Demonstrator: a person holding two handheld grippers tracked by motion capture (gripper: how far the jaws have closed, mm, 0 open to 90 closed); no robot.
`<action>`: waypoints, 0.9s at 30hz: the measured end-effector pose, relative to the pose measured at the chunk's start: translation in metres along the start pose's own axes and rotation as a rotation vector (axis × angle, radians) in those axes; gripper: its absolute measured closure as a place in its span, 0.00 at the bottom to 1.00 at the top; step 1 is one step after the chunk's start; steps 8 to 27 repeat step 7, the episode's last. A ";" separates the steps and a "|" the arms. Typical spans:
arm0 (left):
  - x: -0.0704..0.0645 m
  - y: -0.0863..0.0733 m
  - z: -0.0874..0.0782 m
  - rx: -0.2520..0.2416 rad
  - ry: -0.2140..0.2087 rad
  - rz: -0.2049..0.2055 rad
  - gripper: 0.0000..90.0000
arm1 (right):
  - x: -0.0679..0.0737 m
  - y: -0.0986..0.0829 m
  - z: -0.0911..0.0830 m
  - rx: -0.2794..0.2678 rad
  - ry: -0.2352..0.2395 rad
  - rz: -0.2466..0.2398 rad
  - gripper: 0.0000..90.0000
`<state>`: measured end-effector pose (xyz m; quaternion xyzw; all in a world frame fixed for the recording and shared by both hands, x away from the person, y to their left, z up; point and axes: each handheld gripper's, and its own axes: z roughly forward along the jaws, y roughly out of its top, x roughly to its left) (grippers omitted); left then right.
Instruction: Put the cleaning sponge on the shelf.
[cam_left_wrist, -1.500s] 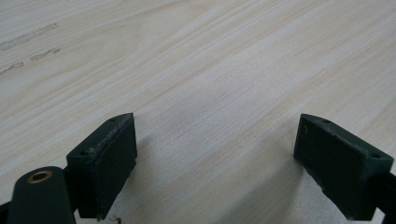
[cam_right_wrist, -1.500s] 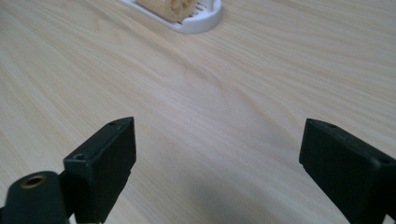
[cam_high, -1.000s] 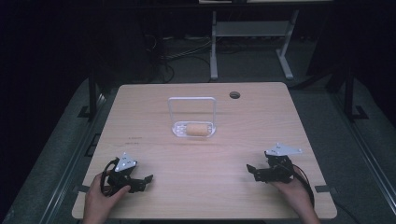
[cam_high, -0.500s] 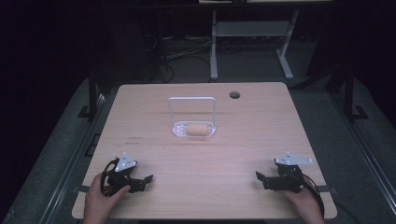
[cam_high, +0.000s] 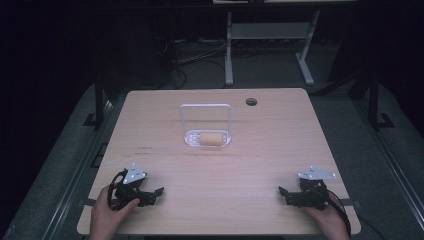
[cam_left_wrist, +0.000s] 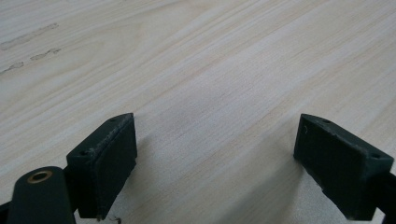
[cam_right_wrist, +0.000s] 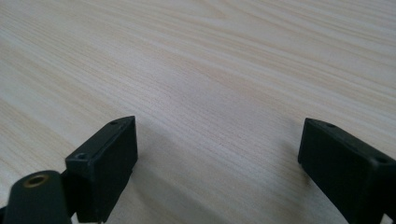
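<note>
— At seven o'clock on the table (cam_high: 270, 165), what sits there?

— The left gripper (cam_high: 156, 192), held in a hand (cam_high: 107, 215) that comes in from the near edge. Its jaws stand wide apart and point toward three o'clock. Between them, in the left gripper view, lies bare wood and no object.

— And the other side?

— At five o'clock the right gripper (cam_high: 283, 193) rests low on the table in the right hand (cam_high: 327, 225). Its jaws point toward nine o'clock, so the two grippers face each other across the near part of the table. The right gripper view shows its jaws spread wide too, with plain wood grain in the gap. A grey plate tops each gripper.

— Where is the thing nearest to them?

— A clear box (cam_high: 206, 137) lies just past the table's centre, toward twelve o'clock, with its lid (cam_high: 205, 119) standing upright at the far side. Inside lies a tan roll (cam_high: 211, 138), lengthwise from nine to three o'clock. It is well apart from both grippers, roughly midway between them.

— Anything else on the top?

— A dark round hole (cam_high: 250, 102) at about one o'clock, near the far edge, and faint marks on the wood at nine o'clock. The grippers touch nothing but the table.
</note>
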<state>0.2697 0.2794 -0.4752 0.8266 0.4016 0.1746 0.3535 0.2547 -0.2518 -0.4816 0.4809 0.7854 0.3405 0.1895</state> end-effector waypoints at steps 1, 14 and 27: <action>0.000 0.000 0.000 0.000 0.000 0.000 0.14 | 0.000 0.000 0.000 0.000 0.000 0.002 0.13; 0.000 0.000 0.000 0.000 0.000 0.000 0.14 | 0.000 0.000 0.000 0.002 0.002 -0.001 0.12; 0.000 0.000 0.000 0.000 0.000 0.000 0.14 | 0.000 0.000 0.000 0.002 0.002 -0.001 0.12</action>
